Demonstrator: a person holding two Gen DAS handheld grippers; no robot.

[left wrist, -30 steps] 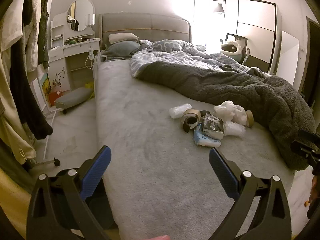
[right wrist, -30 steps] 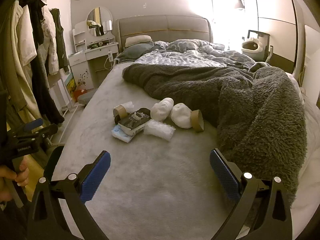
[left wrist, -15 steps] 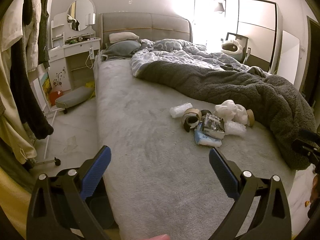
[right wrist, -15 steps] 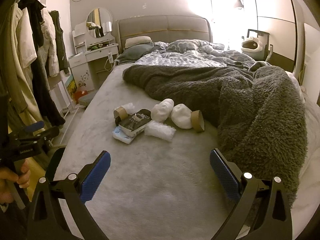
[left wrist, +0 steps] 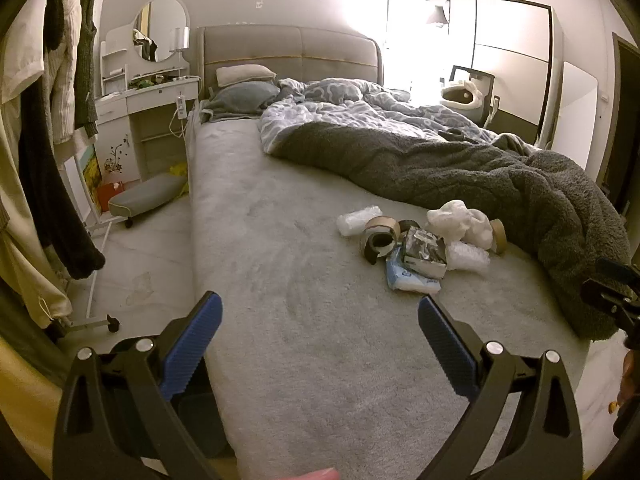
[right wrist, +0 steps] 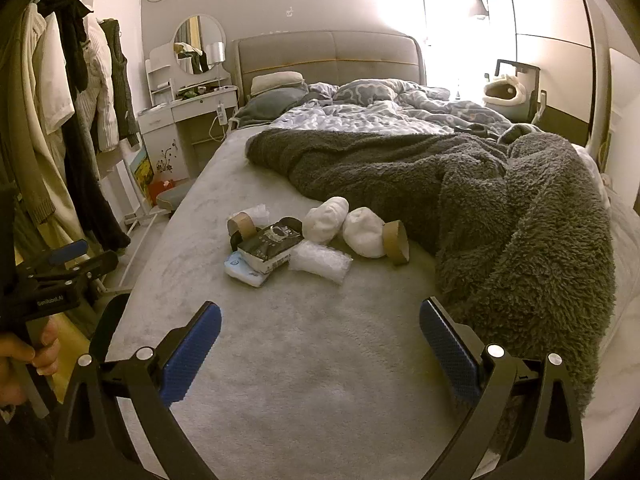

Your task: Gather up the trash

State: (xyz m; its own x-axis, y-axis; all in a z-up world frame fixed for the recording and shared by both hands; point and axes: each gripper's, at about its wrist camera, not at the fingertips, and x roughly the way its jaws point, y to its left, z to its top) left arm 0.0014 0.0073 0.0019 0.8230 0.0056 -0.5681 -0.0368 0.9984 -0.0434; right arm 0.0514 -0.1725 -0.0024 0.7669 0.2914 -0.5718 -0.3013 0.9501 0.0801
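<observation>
Both grippers hovering empty above the bed's foot

I am holding left gripper [left wrist: 319,334] and right gripper [right wrist: 320,334] fingers wide apart; trash pile [right wrist: 304,242] is lying mid-bed [right wrist: 312,364], beside the blanket [right wrist: 520,216].

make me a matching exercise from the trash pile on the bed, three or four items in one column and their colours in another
Items:
1. cardboard tape core
2. tissue pack
3. bubble wrap
4. box

Colours:
A. clear
B. black with a white side
C. brown
D. light blue

Pairs: 1-C, 2-D, 3-A, 4-B
</observation>
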